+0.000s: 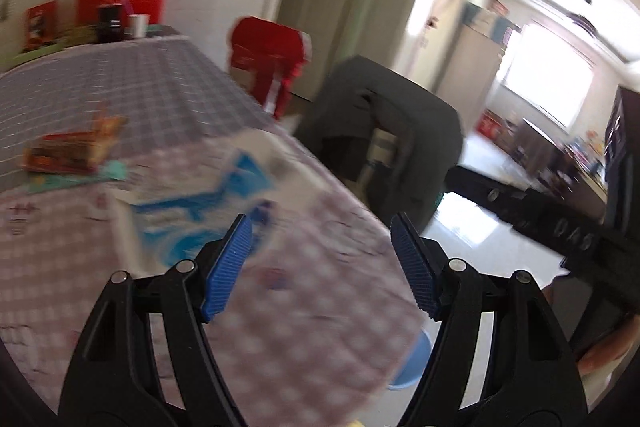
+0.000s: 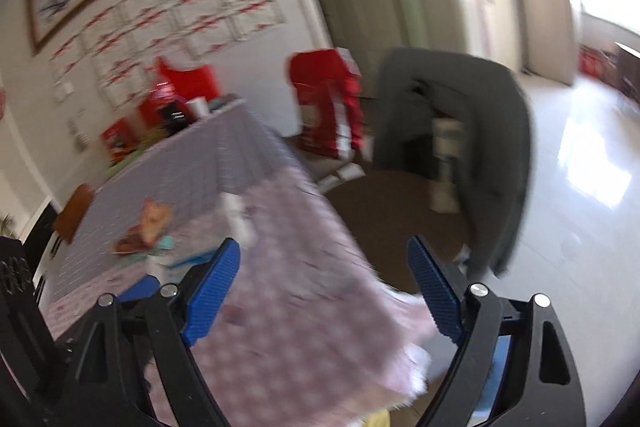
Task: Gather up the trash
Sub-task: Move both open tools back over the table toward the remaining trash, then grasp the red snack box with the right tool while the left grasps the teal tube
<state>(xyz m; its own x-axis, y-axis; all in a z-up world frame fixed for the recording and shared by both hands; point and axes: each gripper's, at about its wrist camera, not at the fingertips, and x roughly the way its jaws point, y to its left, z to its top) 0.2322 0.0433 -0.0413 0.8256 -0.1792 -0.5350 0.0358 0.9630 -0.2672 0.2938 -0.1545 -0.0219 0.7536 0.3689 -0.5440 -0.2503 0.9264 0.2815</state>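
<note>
Both views are motion-blurred. A white and blue wrapper [image 1: 200, 211] lies on the pink checked tablecloth [image 1: 304, 327], just ahead of my left gripper [image 1: 322, 227], which is open and empty above the table. A red and orange snack packet [image 1: 76, 147] on a teal scrap lies further left; it also shows in the right wrist view [image 2: 148, 227]. My right gripper [image 2: 324, 251] is open and empty over the table's near corner. A white crumpled piece [image 2: 238, 215] lies ahead of it.
A chair draped in a dark grey coat [image 1: 384, 131] stands right of the table, also in the right wrist view [image 2: 472, 131]. Red boxes [image 1: 268, 59] stand by the wall. Bottles and a cup [image 1: 120, 15] crowd the far table end. A blue bin [image 1: 412, 359] is below the table edge.
</note>
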